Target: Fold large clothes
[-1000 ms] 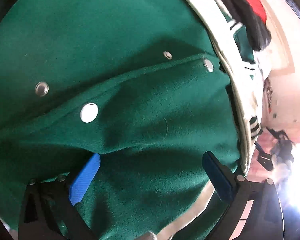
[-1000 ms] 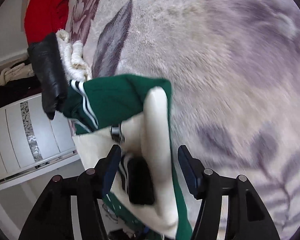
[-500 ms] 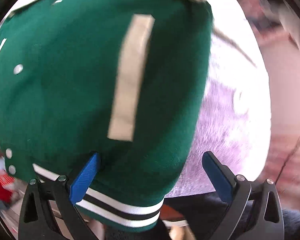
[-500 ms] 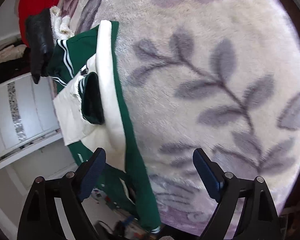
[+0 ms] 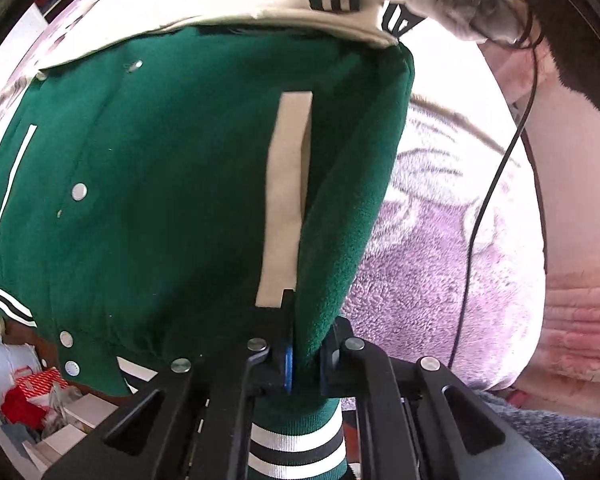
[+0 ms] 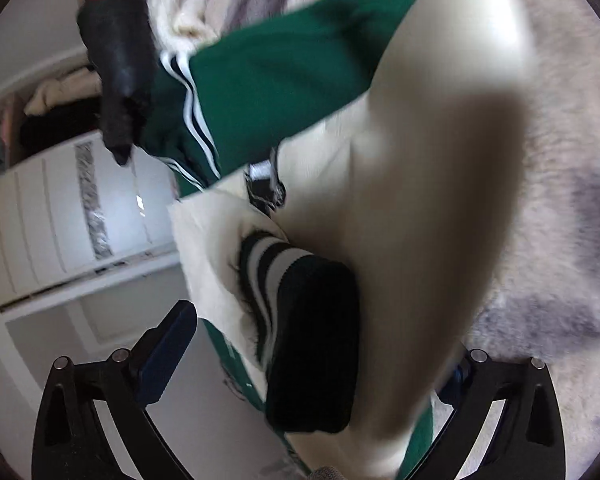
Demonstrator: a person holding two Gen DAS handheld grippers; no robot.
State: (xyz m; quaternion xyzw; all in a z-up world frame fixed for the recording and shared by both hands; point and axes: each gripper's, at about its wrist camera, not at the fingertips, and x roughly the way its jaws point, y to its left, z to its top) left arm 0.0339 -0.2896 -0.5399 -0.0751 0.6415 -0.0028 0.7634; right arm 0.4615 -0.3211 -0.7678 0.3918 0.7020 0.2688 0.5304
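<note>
Jacket [image 5: 160,200]: one, green; left claw [image 5: 305,360] clamped on its hem fold, right claw [image 6: 312,364] spread apart, one fingertip hidden behind the cream sleeve [image 6: 440,200].

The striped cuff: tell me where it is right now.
In the right wrist view the striped cuff lies low and centre on the cream sleeve, between the right tool's open fingers, below the green jacket body.

left gripper [image 5: 305,364] clamped on green jacket [image 5: 172,200] fold, right gripper [image 6: 316,360] spread wide
</note>
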